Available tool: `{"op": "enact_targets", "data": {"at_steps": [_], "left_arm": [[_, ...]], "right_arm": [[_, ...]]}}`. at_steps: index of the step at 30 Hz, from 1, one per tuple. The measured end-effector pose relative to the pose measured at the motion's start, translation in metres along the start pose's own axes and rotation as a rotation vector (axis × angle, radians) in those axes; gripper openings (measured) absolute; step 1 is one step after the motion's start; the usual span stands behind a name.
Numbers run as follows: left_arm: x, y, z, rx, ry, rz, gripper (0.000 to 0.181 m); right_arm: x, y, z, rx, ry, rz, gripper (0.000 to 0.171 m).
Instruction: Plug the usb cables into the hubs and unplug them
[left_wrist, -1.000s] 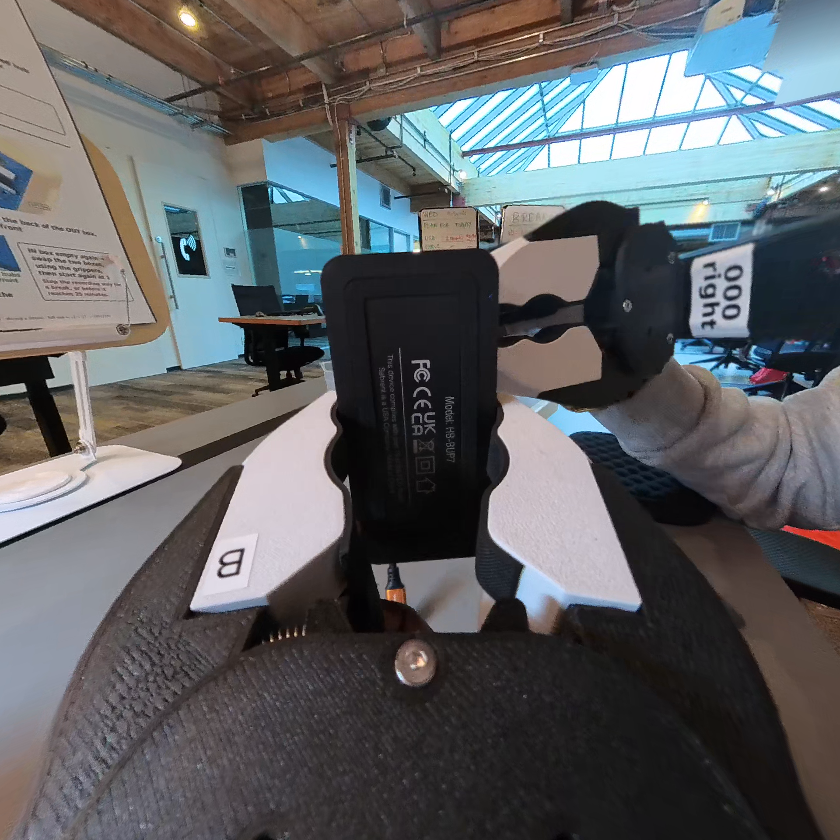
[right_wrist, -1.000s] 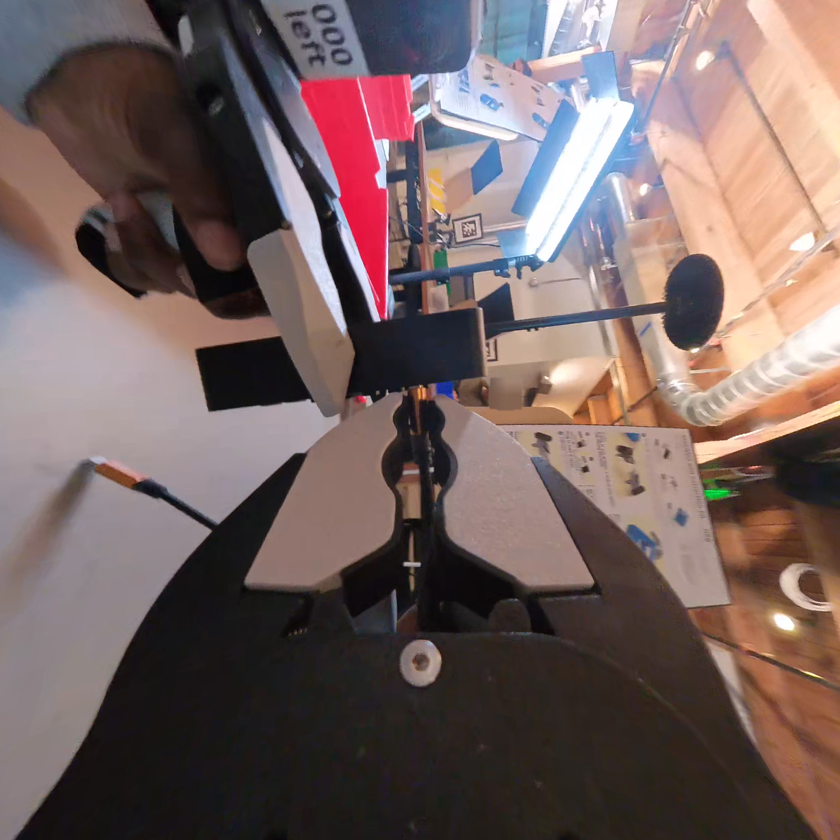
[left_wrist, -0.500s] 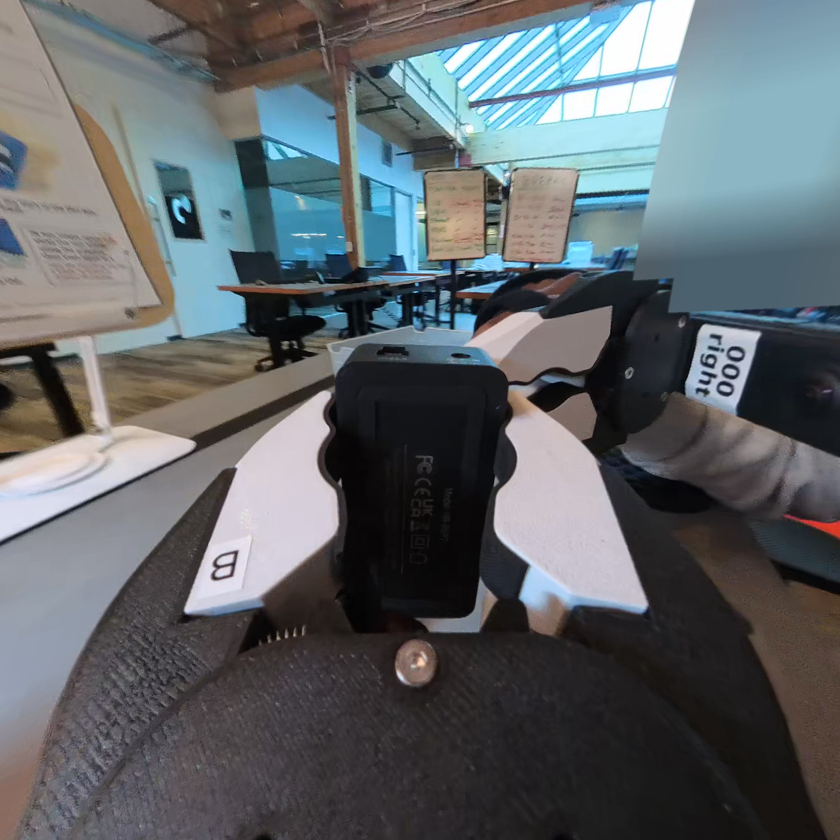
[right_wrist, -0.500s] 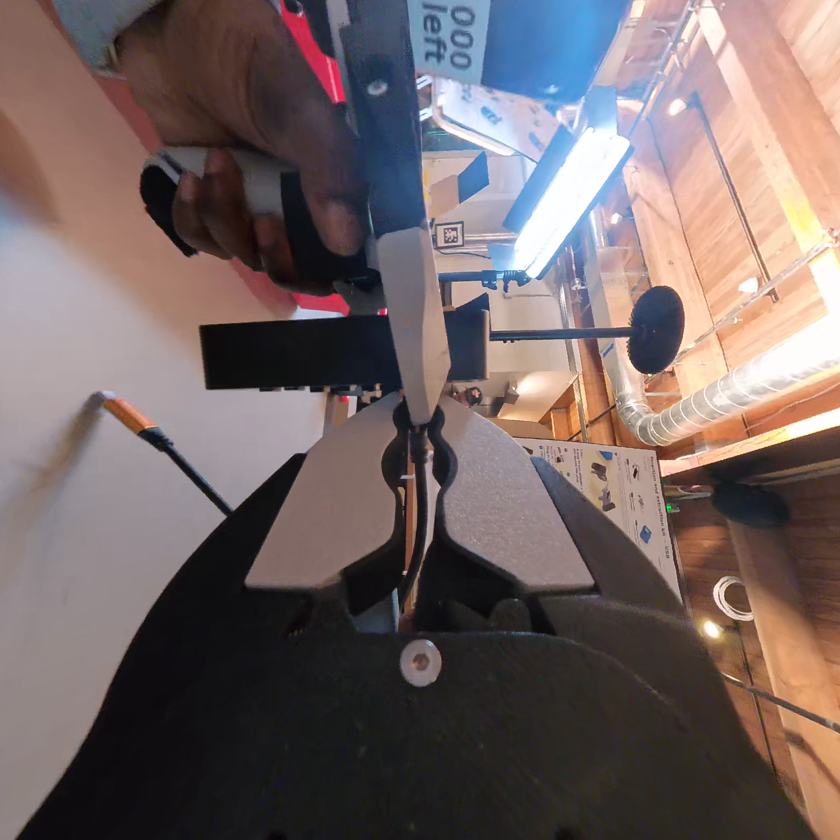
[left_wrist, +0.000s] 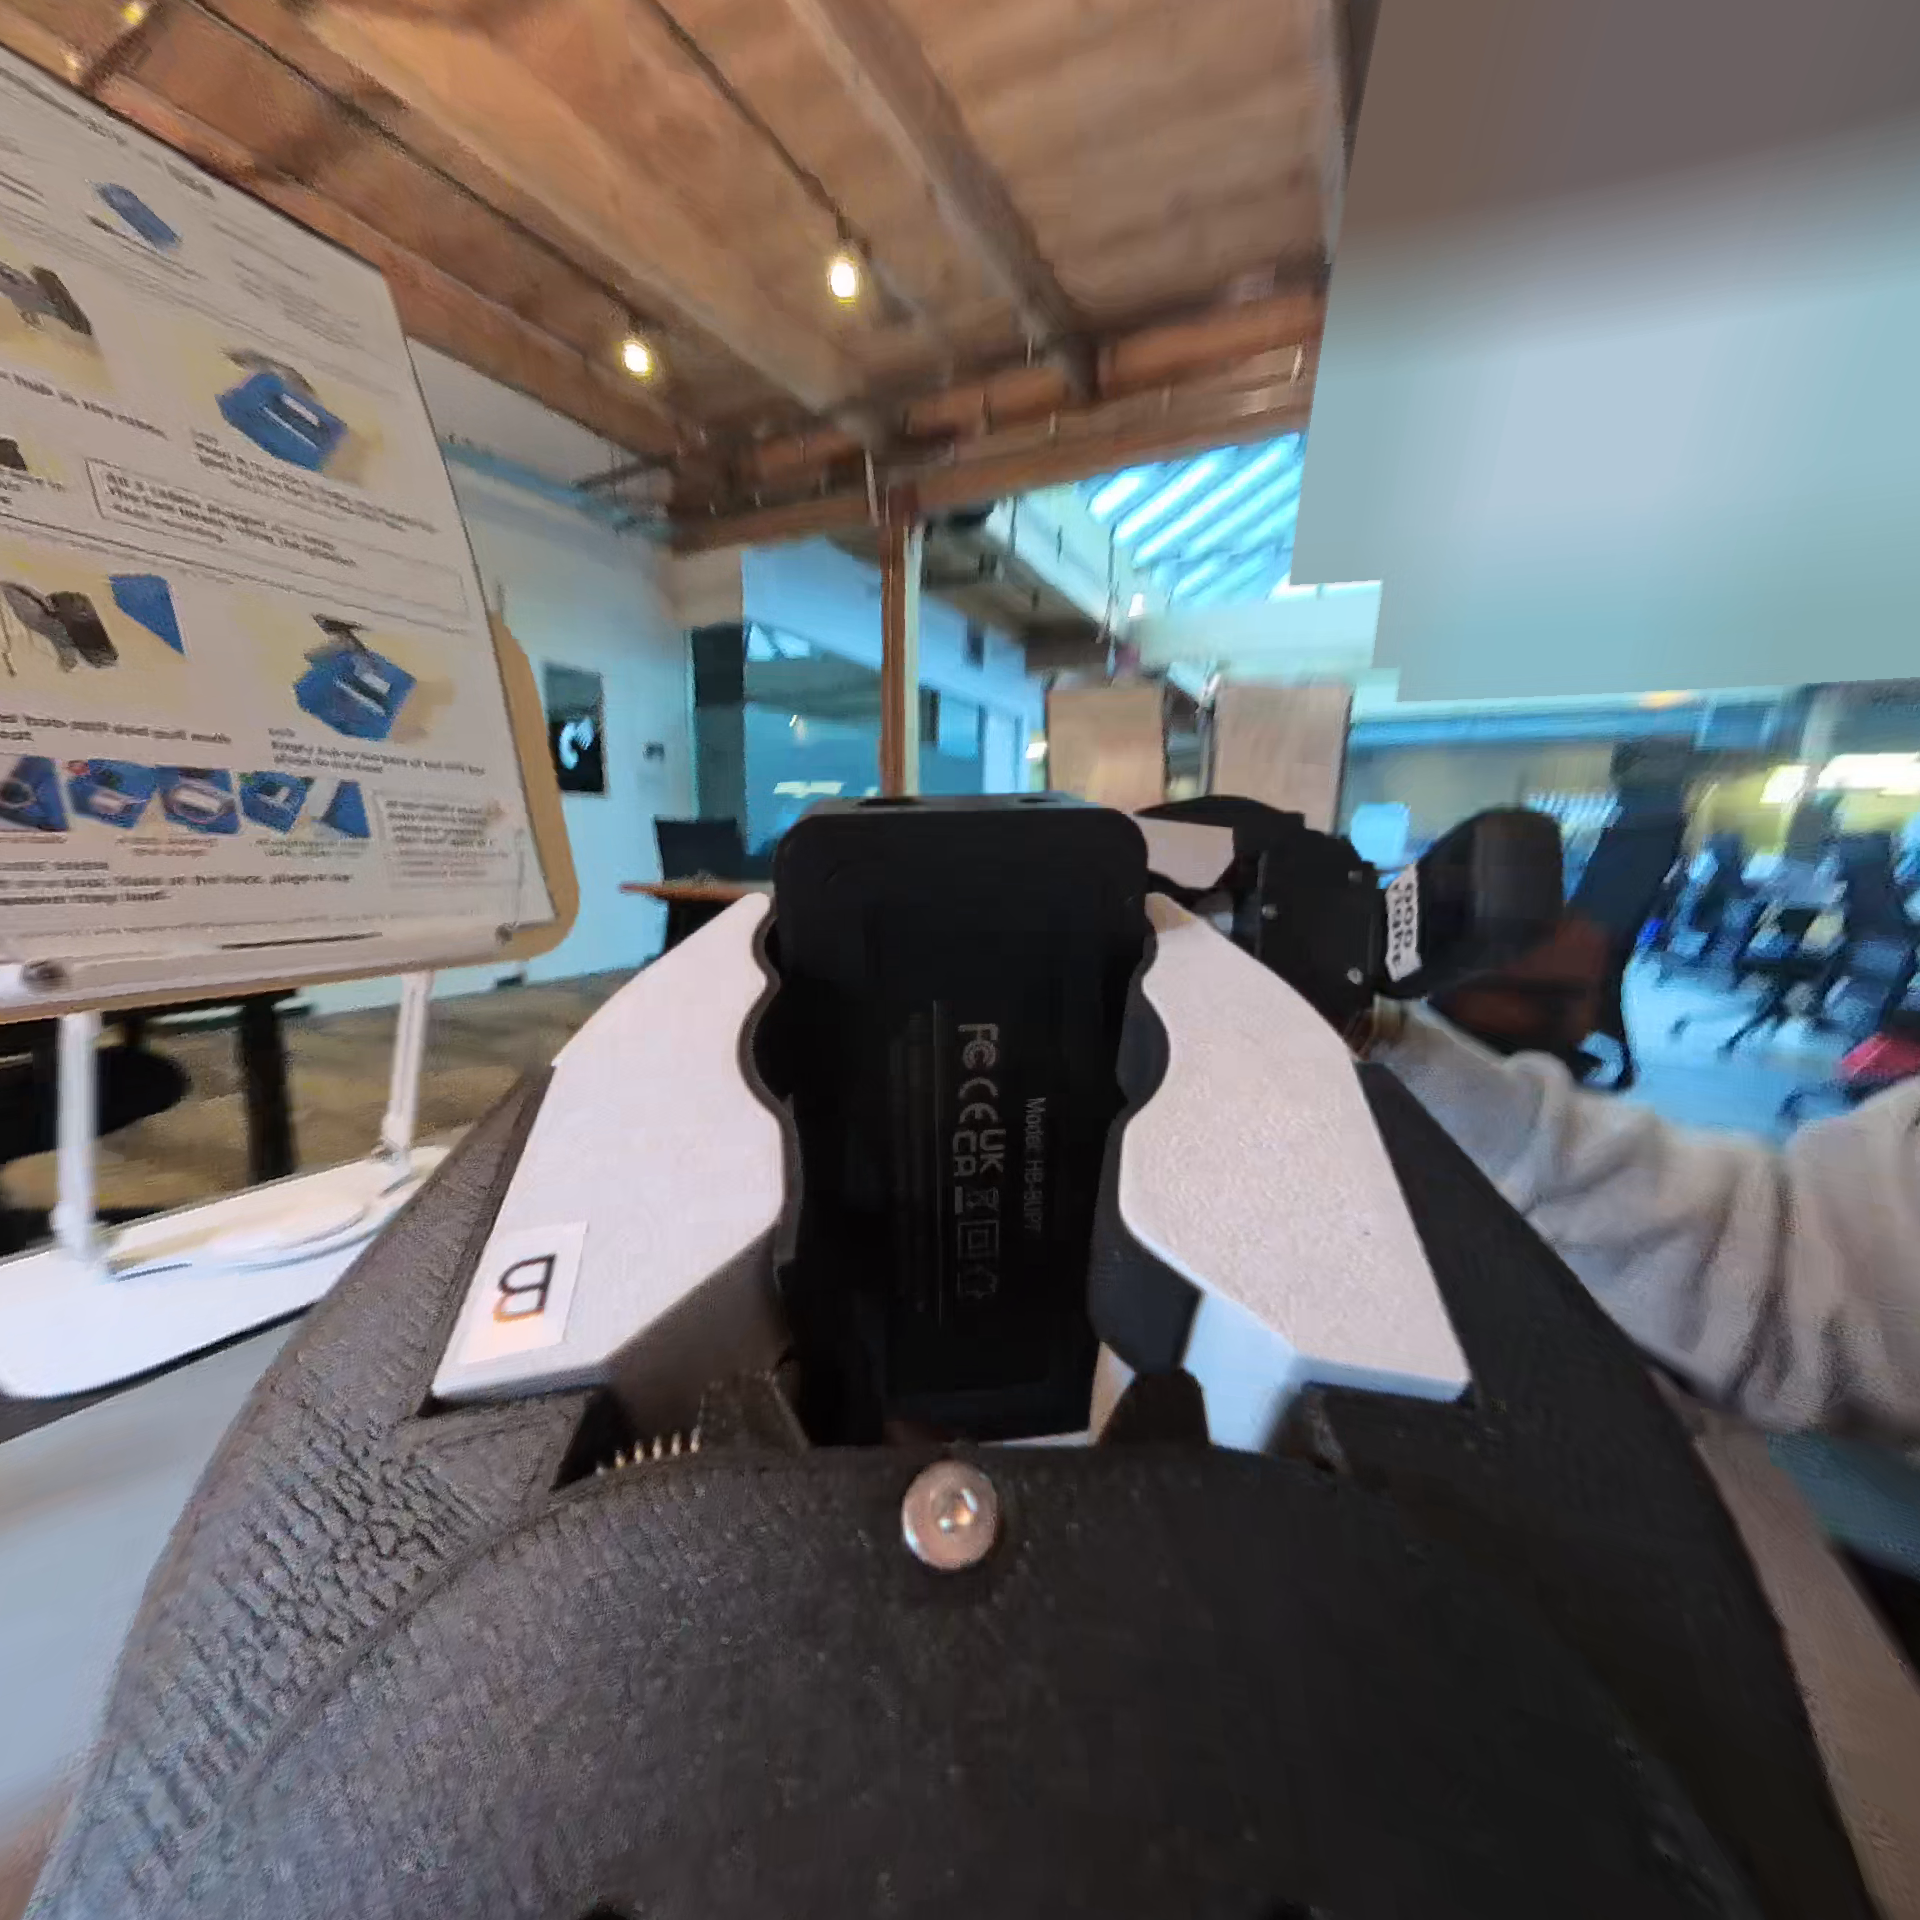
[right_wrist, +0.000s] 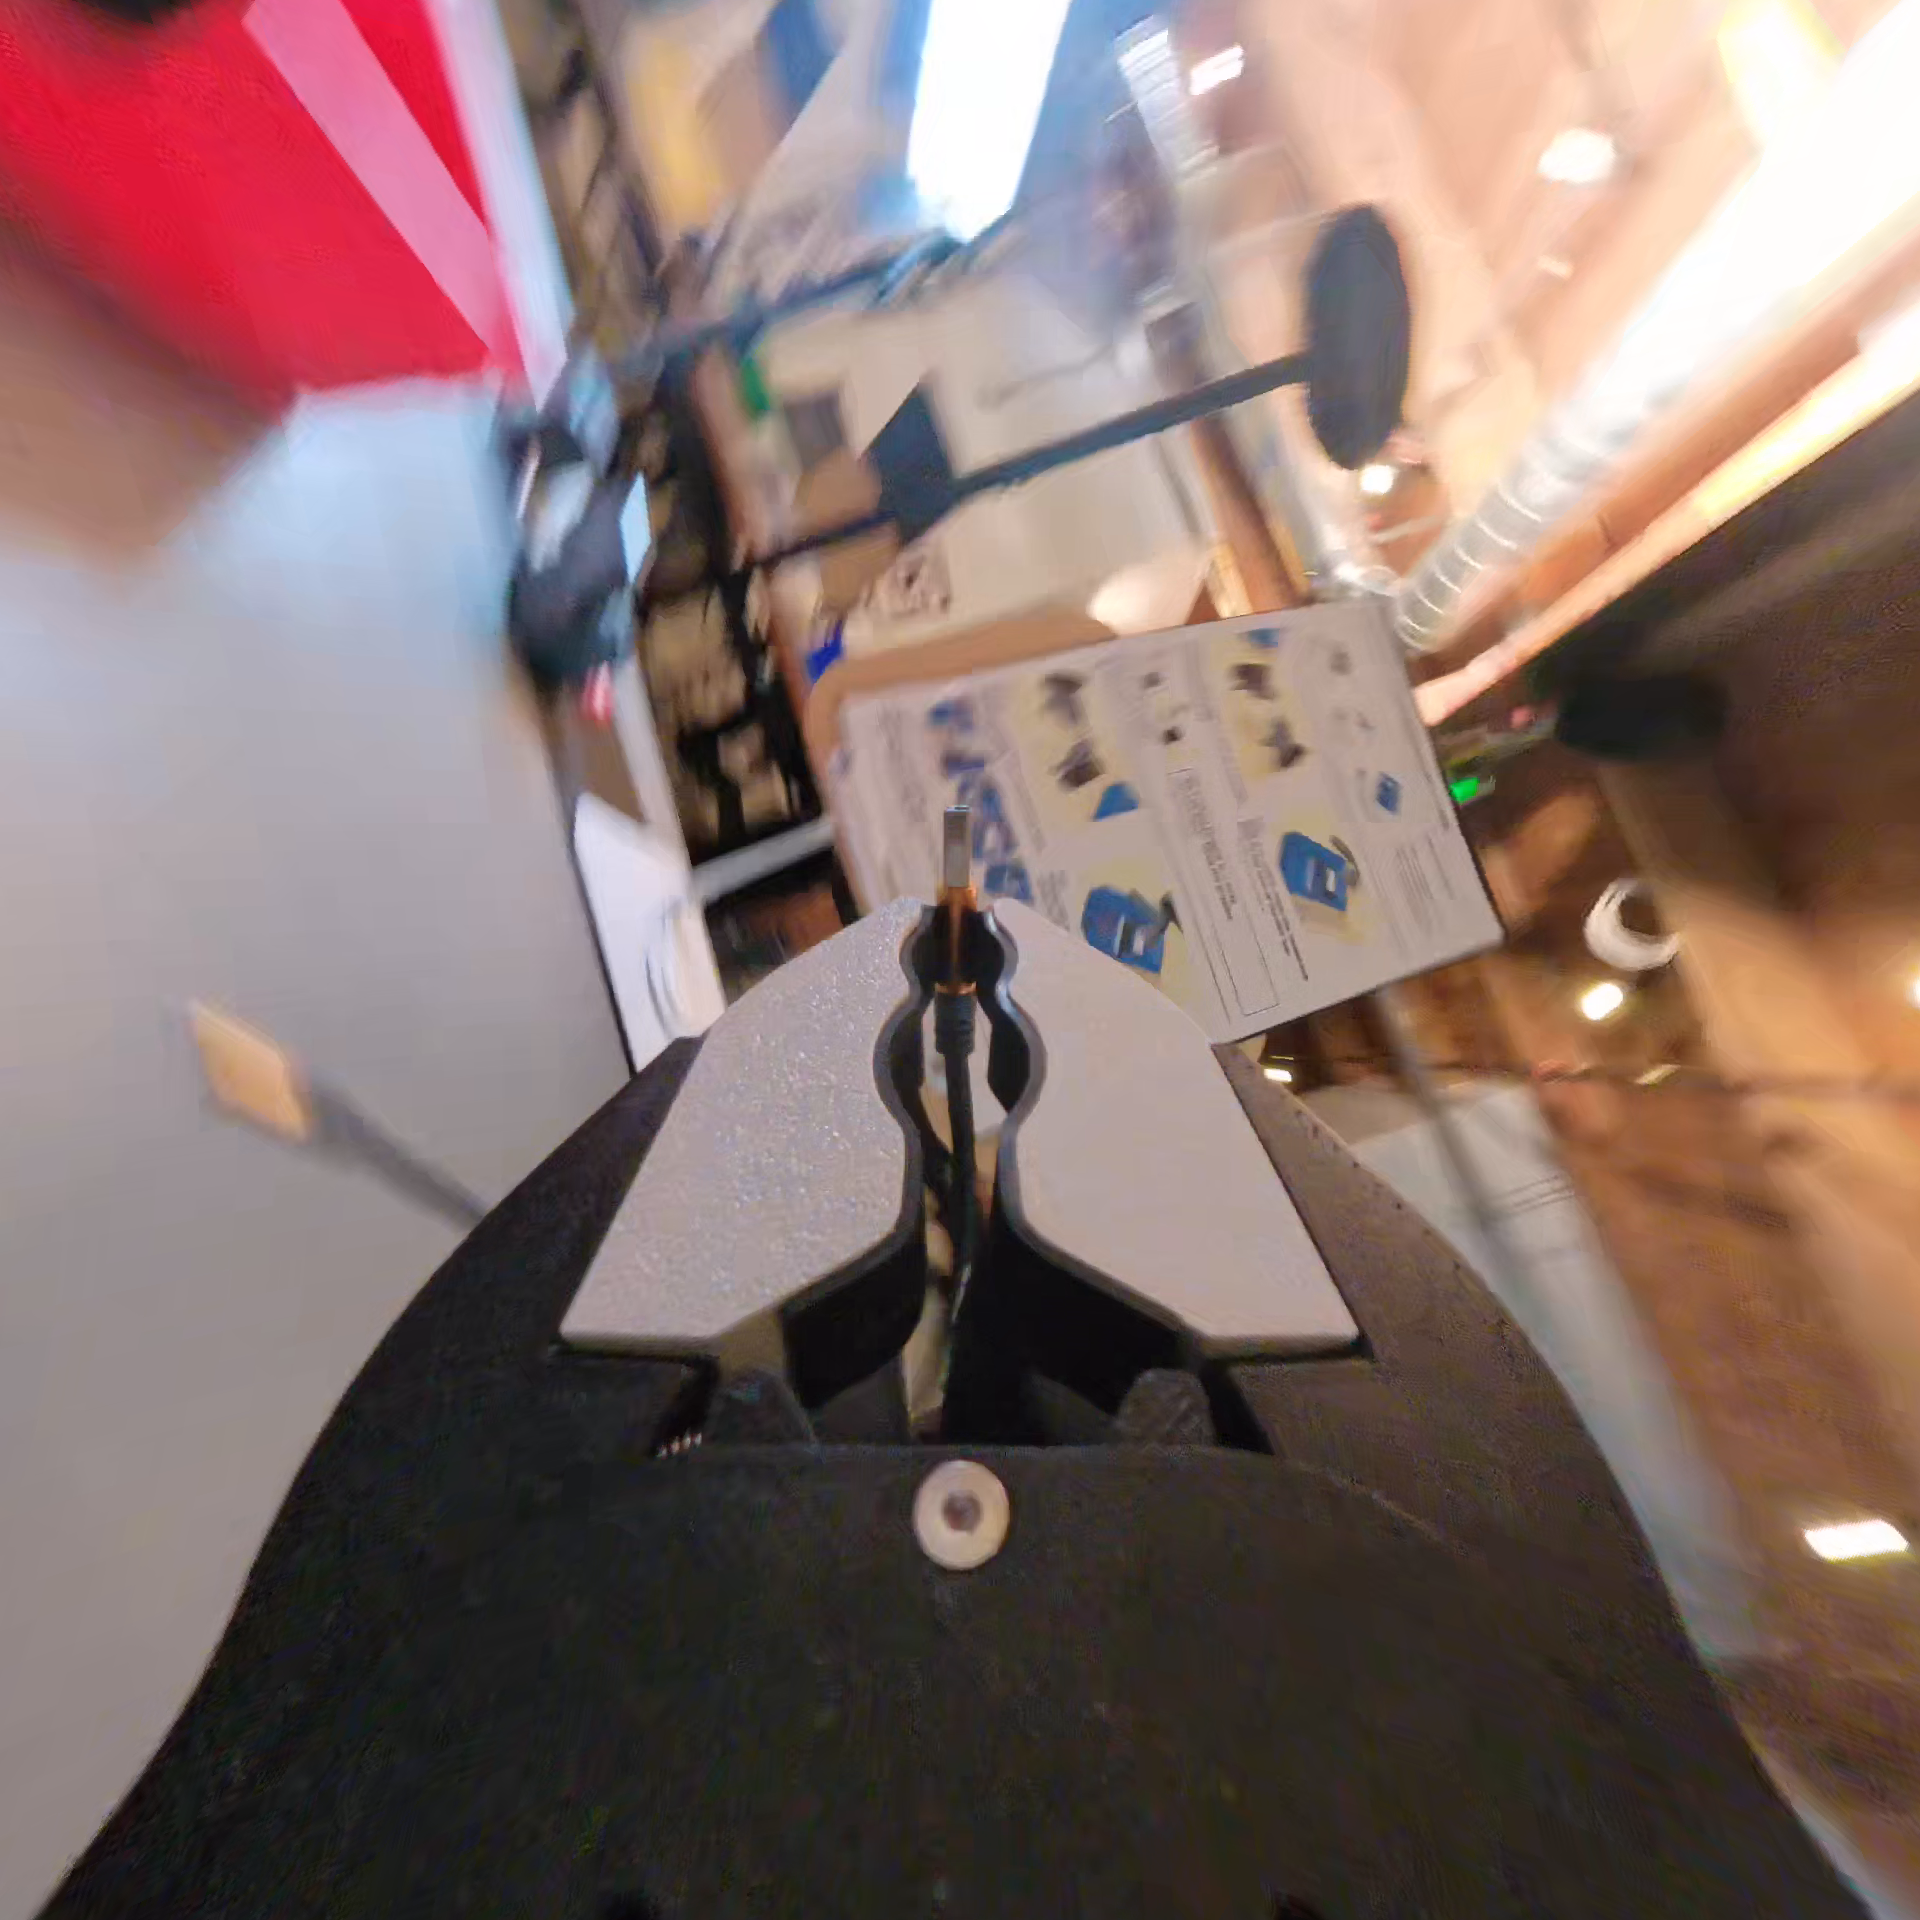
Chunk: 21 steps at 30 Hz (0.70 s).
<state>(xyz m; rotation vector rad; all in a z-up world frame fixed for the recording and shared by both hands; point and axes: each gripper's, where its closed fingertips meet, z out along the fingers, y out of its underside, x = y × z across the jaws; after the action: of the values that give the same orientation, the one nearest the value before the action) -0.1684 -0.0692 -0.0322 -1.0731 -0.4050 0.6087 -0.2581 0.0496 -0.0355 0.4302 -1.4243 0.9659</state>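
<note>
My left gripper (left_wrist: 958, 940) is shut on a black USB hub (left_wrist: 951, 1091), held upright in the air with its underside towards the camera. My right gripper (right_wrist: 956, 920) is shut on a USB cable plug (right_wrist: 955, 883) with an orange collar; its bare metal tip sticks out past the fingertips and its black cord runs back between the fingers. The right gripper also shows in the left wrist view (left_wrist: 1205, 878), to the right of the hub and apart from it. A second orange plug on a black cord (right_wrist: 255, 1065) lies blurred on the light table (right_wrist: 208, 831).
An instruction board on a white stand (left_wrist: 208, 582) is at the left; it also shows in the right wrist view (right_wrist: 1174, 831). A person's grey sleeve (left_wrist: 1662, 1226) reaches in at the right. A red panel (right_wrist: 229, 187) and a black lamp stand (right_wrist: 1351, 332) are behind, blurred. Left tips to right tips: about 15 cm.
My right gripper has pulled the plug out of the hub's side and moved away to the right. The left gripper has tilted up, still holding the hub.
</note>
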Motion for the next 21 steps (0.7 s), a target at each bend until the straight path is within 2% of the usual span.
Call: {"op": "enact_targets", "data": {"at_steps": [2, 3, 6, 10, 14, 17, 19, 21], "left_arm": [[0.004, -0.001, 0.003, 0.021, 0.041, -0.047, 0.061], [0.007, 0.005, 0.007, -0.004, 0.055, -0.041, 0.061], [0.014, 0.019, 0.011, -0.053, 0.067, -0.013, 0.061], [0.013, 0.03, 0.011, -0.082, 0.062, -0.034, 0.063], [0.011, 0.037, 0.013, -0.093, 0.056, -0.062, 0.062], [0.01, 0.041, 0.013, -0.105, 0.052, -0.059, 0.062], [0.012, 0.042, 0.014, -0.107, 0.06, -0.063, 0.062], [0.012, 0.043, 0.014, -0.11, 0.06, -0.059, 0.062]], "right_arm": [[0.052, -0.025, -0.018, 0.187, 0.132, 0.297, 0.007], [0.072, -0.028, -0.026, 0.222, 0.183, 0.359, 0.007], [0.12, -0.007, -0.055, 0.158, 0.36, 0.396, 0.007], [0.168, 0.046, -0.107, 0.0, 0.607, 0.428, 0.007], [0.186, 0.084, -0.146, -0.151, 0.713, 0.417, 0.007], [0.189, 0.107, -0.161, -0.242, 0.748, 0.455, 0.007], [0.183, 0.123, -0.161, -0.335, 0.719, 0.411, 0.007], [0.159, 0.147, -0.148, -0.461, 0.579, 0.397, 0.007]]}}
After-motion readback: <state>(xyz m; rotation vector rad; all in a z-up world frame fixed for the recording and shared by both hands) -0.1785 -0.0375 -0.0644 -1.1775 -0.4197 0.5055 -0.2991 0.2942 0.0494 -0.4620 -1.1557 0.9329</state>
